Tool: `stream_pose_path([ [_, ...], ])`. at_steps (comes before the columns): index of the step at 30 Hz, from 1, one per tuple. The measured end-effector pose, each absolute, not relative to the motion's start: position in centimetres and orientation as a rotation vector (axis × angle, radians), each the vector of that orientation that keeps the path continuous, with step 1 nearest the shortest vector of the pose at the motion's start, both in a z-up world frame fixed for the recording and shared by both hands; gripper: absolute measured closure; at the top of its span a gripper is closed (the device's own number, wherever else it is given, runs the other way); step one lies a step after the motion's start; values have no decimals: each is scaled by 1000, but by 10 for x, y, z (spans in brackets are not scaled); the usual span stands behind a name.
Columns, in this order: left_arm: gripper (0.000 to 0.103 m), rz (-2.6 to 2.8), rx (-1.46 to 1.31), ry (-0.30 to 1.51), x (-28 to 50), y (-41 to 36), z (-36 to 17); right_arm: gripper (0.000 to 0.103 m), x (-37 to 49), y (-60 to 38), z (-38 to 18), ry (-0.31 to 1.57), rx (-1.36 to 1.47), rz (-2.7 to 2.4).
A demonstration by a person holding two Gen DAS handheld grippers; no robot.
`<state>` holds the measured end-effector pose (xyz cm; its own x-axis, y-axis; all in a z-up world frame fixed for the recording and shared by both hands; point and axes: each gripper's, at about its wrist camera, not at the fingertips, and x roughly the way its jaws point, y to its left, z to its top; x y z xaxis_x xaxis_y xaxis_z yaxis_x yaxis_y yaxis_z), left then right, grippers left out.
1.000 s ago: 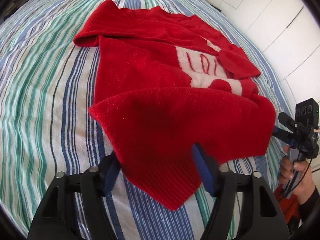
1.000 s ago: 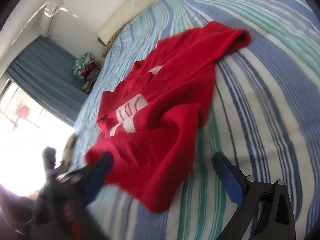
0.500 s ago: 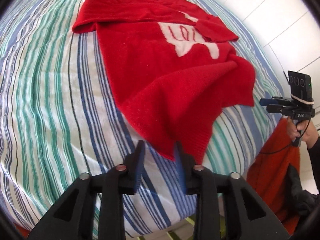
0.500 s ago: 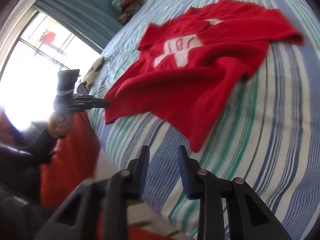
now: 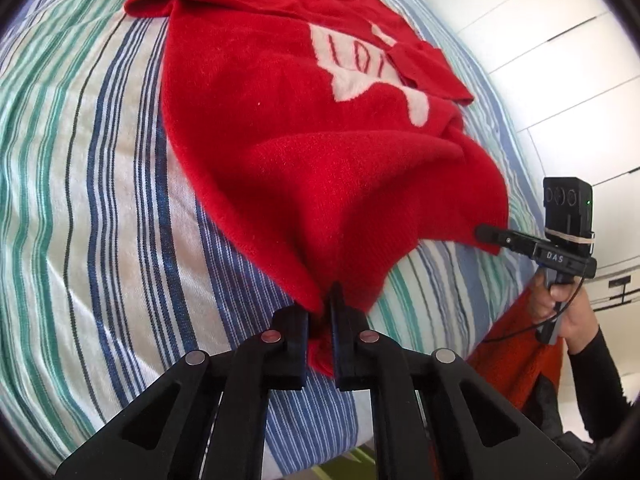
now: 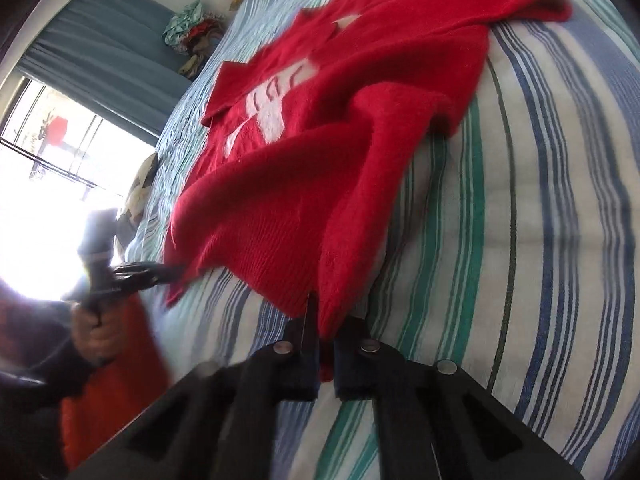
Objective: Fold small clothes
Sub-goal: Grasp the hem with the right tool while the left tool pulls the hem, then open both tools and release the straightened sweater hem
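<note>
Red sweater (image 5: 288,128) on striped bed (image 5: 80,184), hem at near edge. Your left gripper (image 5: 320,312) and right gripper (image 6: 326,332) each pinch one hem corner. Body runs away from you: carry hem forward toward collar.

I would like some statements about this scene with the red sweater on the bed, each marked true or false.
1. The left gripper is shut on a hem corner of the red knitted sweater. True.
2. The right gripper is open and holds nothing. False: it is shut on the other hem corner.
3. The sweater lies on a plain white sheet. False: the striped bed cover has blue, green and white stripes.
4. The sweater has a white patch with red marks on its front. True.
5. The sweater is folded into a neat square. False: it lies mostly spread out, sleeves folded in.
</note>
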<state>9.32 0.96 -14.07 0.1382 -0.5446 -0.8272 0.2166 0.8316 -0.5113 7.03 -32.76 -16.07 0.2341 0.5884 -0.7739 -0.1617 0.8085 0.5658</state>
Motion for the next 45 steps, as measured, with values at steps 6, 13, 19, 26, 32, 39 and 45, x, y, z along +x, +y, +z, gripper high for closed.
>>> stream_pose_path([
  [6,96,-610,-222,1357,79,26,-116,99,28,-355,-100,1244,474,527],
  [13,96,-400,71,1398,68,-8,-146,99,19,-349,-155,1476,392,249],
  [19,96,-330,64,1390,62,-9,-148,100,17,-334,-149,1450,271,166],
  [26,97,-425,-231,1480,79,33,-139,99,10,-341,-150,1437,365,158],
  [32,96,-425,-141,1484,82,32,-140,99,9,-357,-148,1435,506,169],
  [39,67,-318,107,1421,59,-4,-145,85,1,-318,-140,1405,169,65],
  [45,16,-242,141,1363,39,6,-127,46,-24,-297,-100,1302,-42,-57],
])
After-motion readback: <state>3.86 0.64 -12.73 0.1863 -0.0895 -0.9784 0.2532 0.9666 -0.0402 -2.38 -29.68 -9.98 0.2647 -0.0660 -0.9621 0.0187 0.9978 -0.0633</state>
